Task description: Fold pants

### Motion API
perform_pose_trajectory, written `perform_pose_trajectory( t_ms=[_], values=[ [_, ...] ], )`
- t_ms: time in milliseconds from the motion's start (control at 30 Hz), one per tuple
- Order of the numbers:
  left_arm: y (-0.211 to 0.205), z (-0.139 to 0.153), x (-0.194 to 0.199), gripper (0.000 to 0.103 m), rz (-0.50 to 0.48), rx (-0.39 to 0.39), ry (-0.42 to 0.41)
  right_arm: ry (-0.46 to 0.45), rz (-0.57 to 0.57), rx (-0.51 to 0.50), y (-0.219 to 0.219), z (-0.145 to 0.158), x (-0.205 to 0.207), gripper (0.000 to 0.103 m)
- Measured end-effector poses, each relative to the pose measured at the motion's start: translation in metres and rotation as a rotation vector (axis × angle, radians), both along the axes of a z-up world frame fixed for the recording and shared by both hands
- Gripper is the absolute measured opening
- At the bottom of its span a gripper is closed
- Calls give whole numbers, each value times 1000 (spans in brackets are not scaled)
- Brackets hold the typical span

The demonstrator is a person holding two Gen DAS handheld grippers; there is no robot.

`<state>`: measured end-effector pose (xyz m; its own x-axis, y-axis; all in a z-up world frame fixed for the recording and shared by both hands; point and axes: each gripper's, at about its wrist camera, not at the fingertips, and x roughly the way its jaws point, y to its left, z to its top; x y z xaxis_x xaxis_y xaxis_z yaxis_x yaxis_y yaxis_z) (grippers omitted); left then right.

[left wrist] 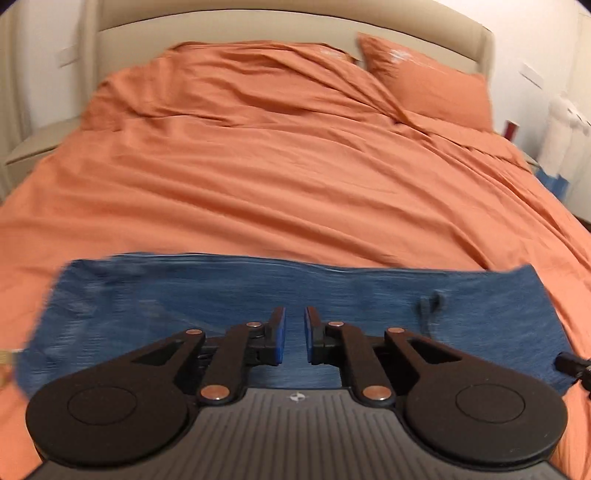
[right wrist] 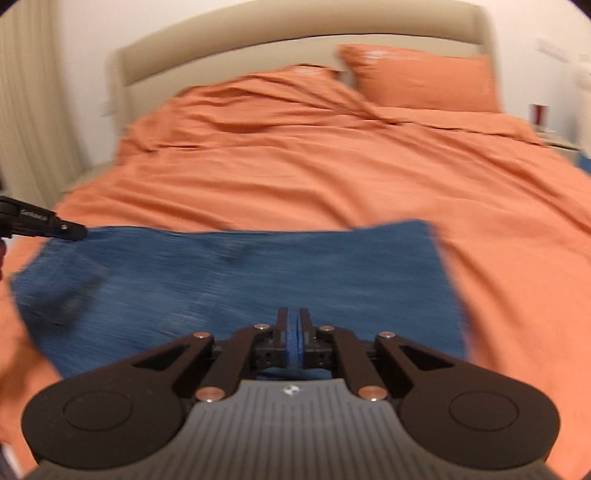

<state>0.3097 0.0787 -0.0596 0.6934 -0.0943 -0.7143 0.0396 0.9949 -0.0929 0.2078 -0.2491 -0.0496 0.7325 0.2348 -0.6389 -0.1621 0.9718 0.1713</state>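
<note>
Folded blue denim pants (left wrist: 303,295) lie flat across the near end of a bed covered by an orange duvet (left wrist: 280,177), with an orange pillow (left wrist: 428,88) against the beige headboard (left wrist: 258,22). Left gripper (left wrist: 294,334): jaws released, a narrow gap between the blue pads, nothing in them, poised above the pants. Right gripper (right wrist: 294,332): jaws clenched, pads touching, empty. White lettering on the left gripper's arm in the right wrist view is too blurred to read.
</note>
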Motion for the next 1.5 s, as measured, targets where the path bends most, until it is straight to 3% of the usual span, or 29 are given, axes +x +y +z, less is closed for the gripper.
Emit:
perform_pose_trajectory(
  t_ms=[133,233,333,467,667,767,867,1000,1167,1300,1500],
  values=[
    [68,6,-14,27,119,-88,12,8,88,38,42,-10,21,1],
    [117,-4,-31,40,218,-189,24,32,132,54,62,-24,31,1],
    [154,-22,-48,45,302,-278,32,53,170,35,74,-37,35,2],
    [189,-44,-74,48,399,-386,11,92,206,-2,85,-54,33,4],
    [218,-79,-99,65,511,-573,-27,137,209,3,80,-66,36,4],
    [227,-93,-93,68,549,-670,-48,88,187,48,71,-51,33,4],
    [239,-107,-84,69,590,-742,-80,21,132,32,62,-37,32,5],
    [249,-132,-67,68,628,-763,-67,64,58,39,45,-46,41,6],
    [249,-144,-50,61,646,-698,-70,133,26,78,35,-61,51,5],
    [242,-142,-42,50,639,-608,-52,131,32,75,37,-63,52,5],
    [241,-125,-38,29,691,-615,8,146,18,100,29,-61,52,5]
  ],
)
